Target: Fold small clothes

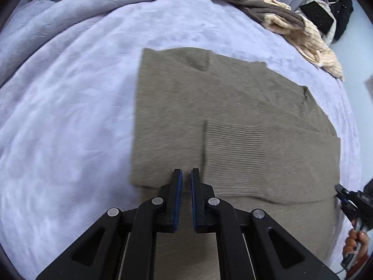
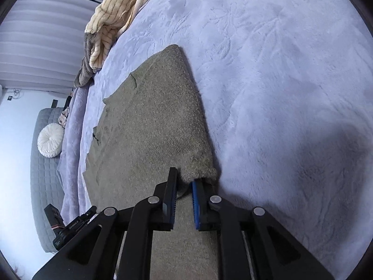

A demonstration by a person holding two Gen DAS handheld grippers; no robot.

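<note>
An olive-brown knit sweater (image 1: 209, 107) lies flat on a lavender blanket (image 1: 70, 116). One ribbed-cuff sleeve (image 1: 244, 154) is folded across its body. My left gripper (image 1: 186, 171) points down over the sweater's near part, jaws shut to a thin slit. Whether cloth is pinched there I cannot tell. In the right wrist view the sweater (image 2: 149, 121) runs away from my right gripper (image 2: 185, 177). That gripper is shut on a thick folded corner, which bulges between the jaws and over the right fingertip. It also shows at the left wrist view's right edge as the right gripper (image 1: 347, 198), with a hand (image 1: 356, 240) holding it.
A cream and brown fuzzy garment (image 1: 279, 23) is heaped at the bed's far edge, seen too as the fuzzy garment (image 2: 112, 11). Dark items (image 1: 338, 11) lie beyond it. A white round cushion (image 2: 50, 143) rests on a grey quilted seat (image 2: 44, 186) beside the bed.
</note>
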